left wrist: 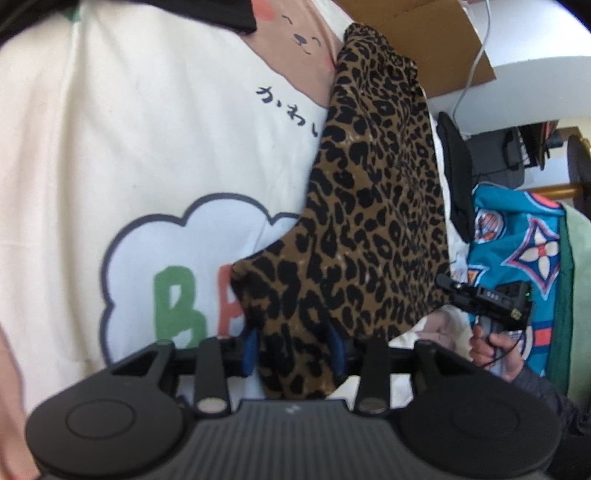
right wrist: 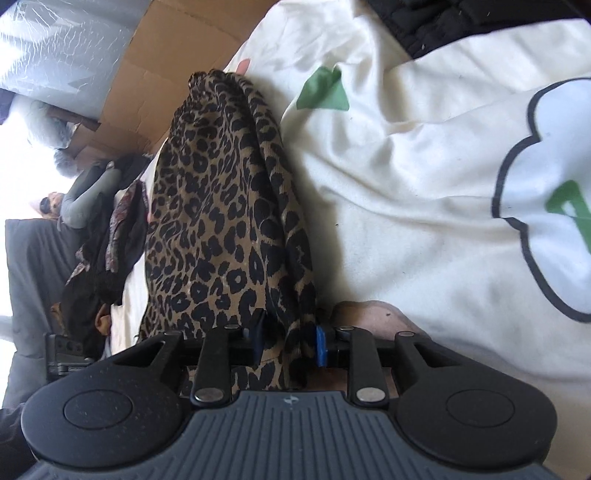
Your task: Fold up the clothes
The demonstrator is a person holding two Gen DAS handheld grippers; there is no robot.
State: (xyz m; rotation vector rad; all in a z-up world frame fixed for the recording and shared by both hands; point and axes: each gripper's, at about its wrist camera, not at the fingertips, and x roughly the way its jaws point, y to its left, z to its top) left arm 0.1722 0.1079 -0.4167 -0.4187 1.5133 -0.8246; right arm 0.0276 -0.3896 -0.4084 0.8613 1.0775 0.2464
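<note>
lying in a long folded strip across a cream printed blanket [left wrist: 122, 122], a leopard-print garment [left wrist: 373, 206] is seen in both wrist views, running from the near edge toward the far end of the bed. in the left wrist view its near end is draped between the blue-padded fingers [left wrist: 250, 350] of the left gripper [left wrist: 295, 350]; the jaws are parted about halfway, and the cloth is seen loose in the gap, covering part of the right pad, with no clear pinch made on it. on the blanket a cloud outline with green and red letters is shown to the left of the garment, and a pink bear face with dark script is shown at the far side. a cardboard box [left wrist: 436, 40] is set beyond the far tip of the garment. to the right, a teal patterned cloth [left wrist: 517, 240] is seen, and in front of it a hand [left wrist: 498, 350] is shown around the black handle of the other tool.

in the right wrist view the garment's near end is gathered between the fingers [right wrist: 320, 347] of the right gripper [right wrist: 288, 339]; the jaws are parted by a moderate gap, and whether the pads press on the bunched cloth cannot be told. a heap of dark clothes [right wrist: 107, 240] is piled to the left of the garment, and a black quilted item [right wrist: 461, 18] is laid at the far right on the blanket.
</note>
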